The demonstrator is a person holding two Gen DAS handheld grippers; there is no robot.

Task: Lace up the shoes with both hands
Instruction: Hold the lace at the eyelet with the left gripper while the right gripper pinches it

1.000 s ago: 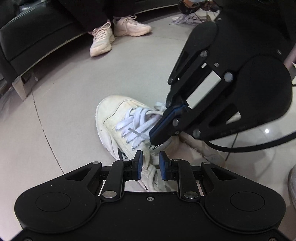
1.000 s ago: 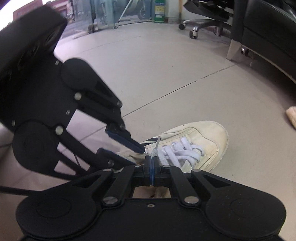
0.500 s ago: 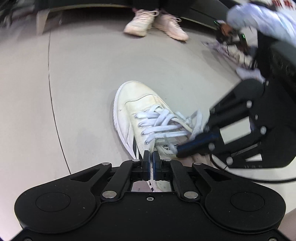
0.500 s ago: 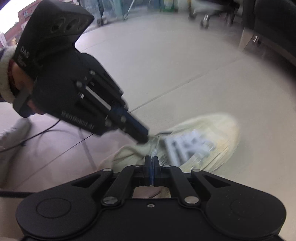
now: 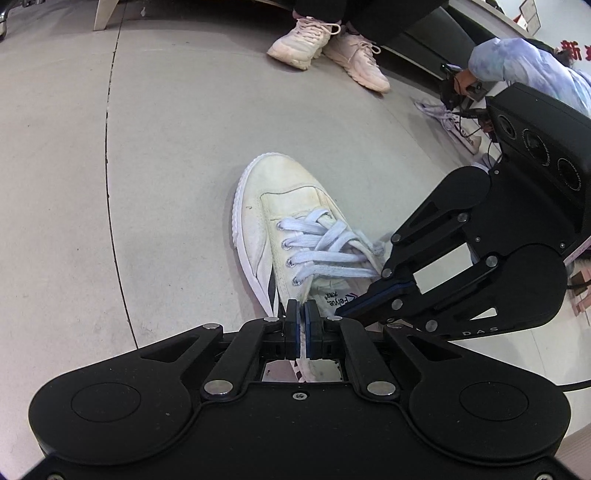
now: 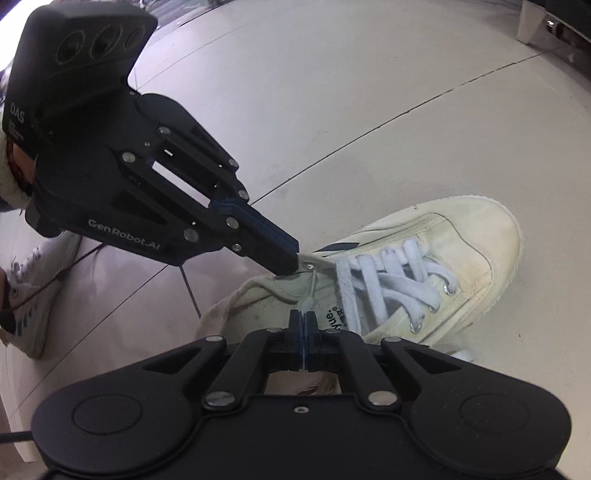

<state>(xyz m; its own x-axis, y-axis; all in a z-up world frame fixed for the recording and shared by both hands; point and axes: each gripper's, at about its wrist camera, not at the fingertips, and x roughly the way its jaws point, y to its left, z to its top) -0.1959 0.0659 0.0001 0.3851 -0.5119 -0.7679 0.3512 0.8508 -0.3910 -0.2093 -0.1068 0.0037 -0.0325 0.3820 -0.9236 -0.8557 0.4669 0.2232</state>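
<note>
On a pale grey tiled floor [image 5: 166, 184] the cream shoe [image 5: 280, 206] lies near a tile seam. Each hand-held gripper, left [image 5: 302, 325] and right [image 6: 303, 332], is closed on a thin lace end [image 6: 310, 295]. I judge the lace soft and slippery, best pinched at its stiff tip.

**Around the edges of the floor**

A pale grey tiled floor [image 5: 177, 155] fills most of both views, crossed by thin dark seams. At the top of the left wrist view a seated person's pair of pale pink sneakers [image 5: 325, 44] rests on the floor, dark trouser legs above them. To the right a person in a light mottled sleeve [image 5: 524, 70] bends over a dark device, and a white shoe [image 5: 452, 122] lies on the floor just beside it. A pale furniture leg [image 5: 105, 14] stands at the top left. In the right wrist view a white high-top shoe [image 6: 31, 291] sits at the left edge, and a dark sofa base with a light foot [image 6: 535, 22] shows at the top right.
</note>
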